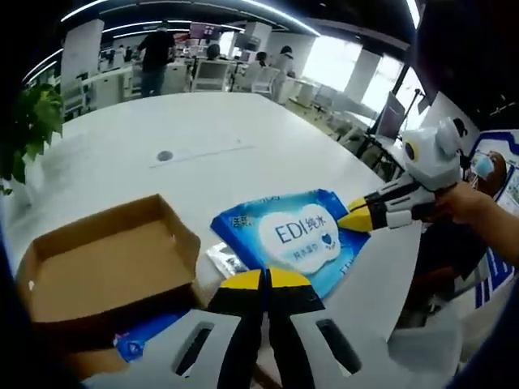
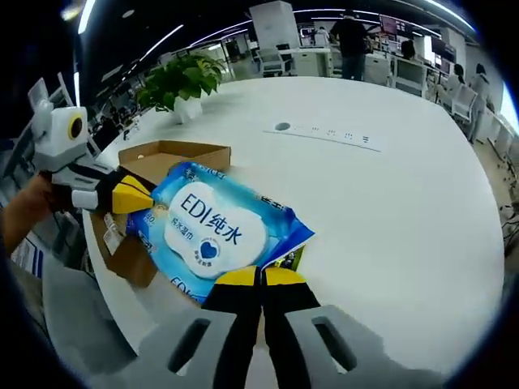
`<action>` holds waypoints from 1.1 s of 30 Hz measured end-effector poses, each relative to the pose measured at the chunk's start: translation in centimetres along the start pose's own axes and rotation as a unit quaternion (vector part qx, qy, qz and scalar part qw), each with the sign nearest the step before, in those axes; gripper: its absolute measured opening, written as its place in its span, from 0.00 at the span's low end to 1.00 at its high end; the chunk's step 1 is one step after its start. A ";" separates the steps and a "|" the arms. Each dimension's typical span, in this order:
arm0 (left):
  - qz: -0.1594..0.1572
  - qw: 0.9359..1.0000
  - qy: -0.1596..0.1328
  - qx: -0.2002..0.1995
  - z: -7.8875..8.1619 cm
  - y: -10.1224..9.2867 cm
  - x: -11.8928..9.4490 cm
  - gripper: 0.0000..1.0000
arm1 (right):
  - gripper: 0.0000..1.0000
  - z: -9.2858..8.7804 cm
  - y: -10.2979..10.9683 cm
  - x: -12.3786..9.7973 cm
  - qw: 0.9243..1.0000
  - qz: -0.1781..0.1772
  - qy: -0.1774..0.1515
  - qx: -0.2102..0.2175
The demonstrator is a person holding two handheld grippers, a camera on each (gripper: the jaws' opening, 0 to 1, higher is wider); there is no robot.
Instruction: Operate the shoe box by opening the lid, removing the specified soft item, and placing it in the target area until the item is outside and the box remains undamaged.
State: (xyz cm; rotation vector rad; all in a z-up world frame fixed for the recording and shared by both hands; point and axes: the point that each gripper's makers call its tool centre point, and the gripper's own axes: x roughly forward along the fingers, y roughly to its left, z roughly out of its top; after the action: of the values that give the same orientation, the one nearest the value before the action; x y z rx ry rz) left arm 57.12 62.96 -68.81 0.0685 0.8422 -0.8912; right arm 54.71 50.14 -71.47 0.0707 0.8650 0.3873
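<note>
Beside the open shoe box (image 1: 113, 259) on the white table (image 1: 195, 138), we see the blue wet-wipes pack (image 1: 296, 235) lying outside it, just off the box's near corner. Our left gripper (image 1: 267, 279) has its yellow-tipped jaws pressed together at the pack's edge, apparently pinching it. Our right gripper (image 2: 259, 277) does likewise at the pack's far edge from the box, jaws together. A potted plant (image 2: 185, 81) stands well beyond the box. People (image 2: 353, 36) stand at desks past the table.
</note>
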 end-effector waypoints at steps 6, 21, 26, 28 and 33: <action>0.012 1.000 0.022 0.015 -0.8 0.5 1.3 0.00 | 0.00 -0.1 -0.7 1.1 1.000 -0.001 0.007 -0.008; 0.040 0.988 0.093 0.119 -3.0 0.9 3.8 0.00 | 0.00 -1.9 -2.0 4.1 1.000 -0.001 0.013 0.005; 0.047 0.981 0.105 0.154 -3.2 1.0 4.3 0.00 | 0.00 -2.3 -2.4 4.7 1.000 -0.006 0.016 0.007; 0.048 0.979 0.111 0.163 -3.4 1.1 4.5 0.00 | 0.00 -2.4 -2.4 4.9 1.000 -0.007 0.017 0.012; 0.061 0.969 0.120 0.208 -3.7 1.2 4.7 0.00 | 0.00 -2.7 -2.4 5.2 1.000 -0.010 0.018 0.011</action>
State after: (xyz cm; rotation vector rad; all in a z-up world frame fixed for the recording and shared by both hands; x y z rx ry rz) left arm 57.31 62.05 -74.87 0.5987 0.8521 -0.9417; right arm 56.49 49.53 -77.55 0.0756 0.9060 0.3607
